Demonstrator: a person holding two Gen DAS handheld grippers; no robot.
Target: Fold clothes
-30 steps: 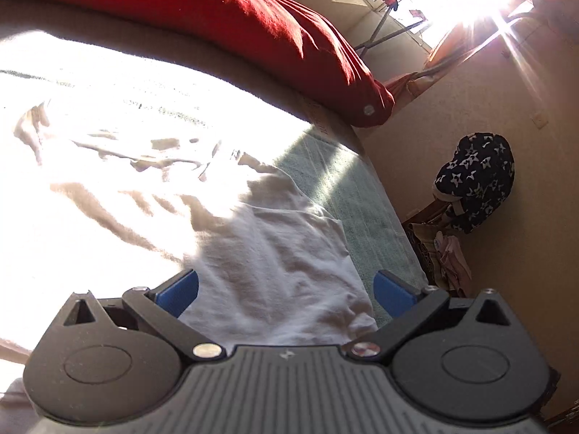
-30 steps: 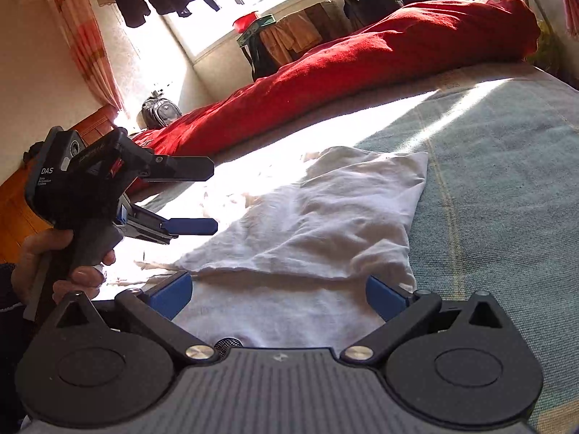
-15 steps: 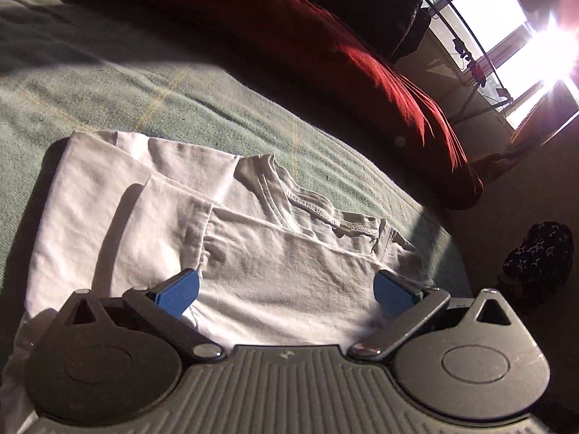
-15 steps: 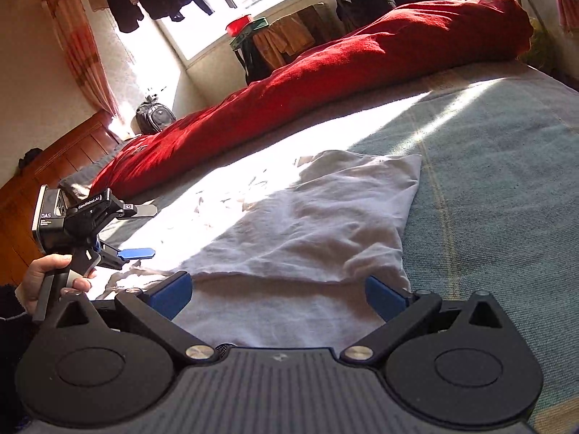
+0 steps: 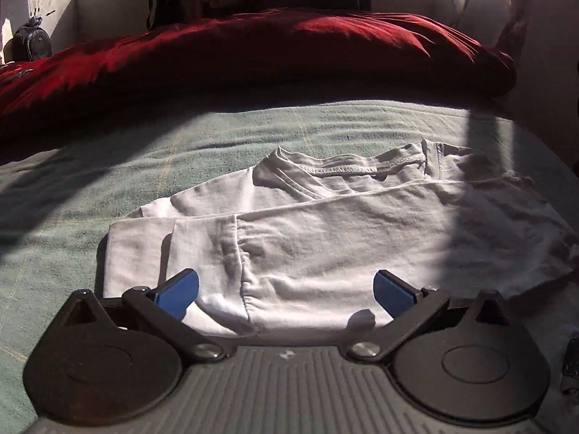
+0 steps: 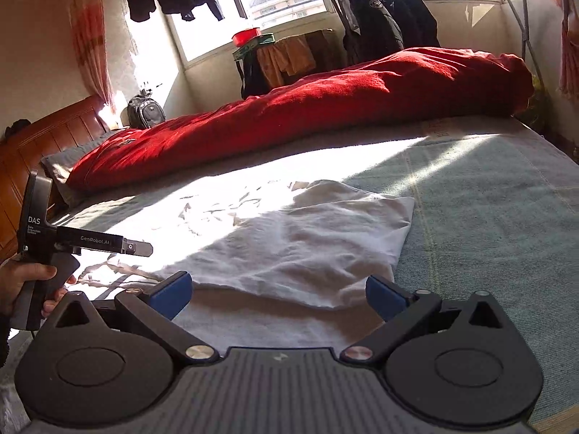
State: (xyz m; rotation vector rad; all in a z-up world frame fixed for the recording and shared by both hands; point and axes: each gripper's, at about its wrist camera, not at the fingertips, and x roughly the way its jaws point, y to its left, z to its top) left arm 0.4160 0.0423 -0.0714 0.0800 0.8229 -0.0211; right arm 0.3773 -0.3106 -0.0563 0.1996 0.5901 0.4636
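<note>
A: What has moved since a second ago?

B: The left tool (image 5: 286, 291) has swung round from the sunlit side of the white T-shirt (image 5: 325, 231) and now faces it square on, low over the bed (image 5: 72, 188), collar on the far side.

A: Its jaws?

B: Spread wide, nothing between them. In the right view the left hand (image 6: 25, 285) holds it level at the far left.

A: And the right tool (image 6: 278, 298)?

B: Also wide apart and empty, hovering over the shirt's near edge, much as before.

A: The shirt itself?

B: Flat on the green bedcover, a sleeve folded across the body.

A: Around it?

B: A backpack (image 6: 144, 110) far left, a red duvet (image 6: 325, 105) heaped along the far side, dark coats (image 6: 383, 21) by the window
</note>
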